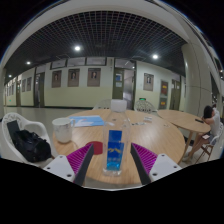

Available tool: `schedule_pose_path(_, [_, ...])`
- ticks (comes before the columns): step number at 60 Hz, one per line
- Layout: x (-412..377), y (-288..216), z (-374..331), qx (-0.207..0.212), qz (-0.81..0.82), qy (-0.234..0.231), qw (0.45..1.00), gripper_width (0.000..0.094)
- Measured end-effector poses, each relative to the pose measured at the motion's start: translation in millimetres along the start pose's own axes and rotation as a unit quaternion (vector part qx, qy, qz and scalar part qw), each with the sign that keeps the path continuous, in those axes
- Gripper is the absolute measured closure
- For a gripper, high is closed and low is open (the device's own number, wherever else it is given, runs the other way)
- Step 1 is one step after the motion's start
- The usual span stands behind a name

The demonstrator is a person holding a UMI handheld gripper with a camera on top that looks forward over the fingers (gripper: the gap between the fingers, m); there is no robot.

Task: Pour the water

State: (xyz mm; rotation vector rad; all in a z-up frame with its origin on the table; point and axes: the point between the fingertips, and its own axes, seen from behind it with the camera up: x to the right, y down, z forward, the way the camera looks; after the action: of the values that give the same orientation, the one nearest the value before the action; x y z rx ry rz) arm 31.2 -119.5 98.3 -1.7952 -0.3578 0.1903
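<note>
Magenta pads point(80, 158) are flanking a blue-labelled water bottle point(114, 152); the gripper point(113, 165) is standing wide apart, released, with gaps showing at both sides. Bottle is resting upright on the round wooden table point(150, 135), long axis vertical, cap pointing up. Left of the bottle, a white cup point(62, 129) is sitting farther back. Bottle's base is hard to make out.

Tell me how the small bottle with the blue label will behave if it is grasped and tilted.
The bottle stands between the open hand-held gripper fingers. It looks like thin clear plastic, so it probably dents under squeezing. Tall and narrow, it may tip if nudged.
</note>
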Motion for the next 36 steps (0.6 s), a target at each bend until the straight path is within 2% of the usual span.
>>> schedule_pose_path(9, [13, -13, 40, 0.022, 0.006, 0.012, 1.000, 0.0148])
schedule_pose_path(10, [19, -19, 38, 0.024, 0.006, 0.010, 1.000, 0.0163])
schedule_pose_path(11, [18, -14, 57, 0.026, 0.006, 0.009, 1.000, 0.0217])
schedule_pose_path(15, [21, -17, 59, 0.027, 0.012, 0.004, 1.000, 0.0434])
schedule_pose_path(27, [44, -19, 48, 0.049, 0.027, -0.001, 0.998, 0.0485])
schedule_pose_path(36, [49, -37, 59, 0.044, 0.011, -0.014, 0.999, 0.0595])
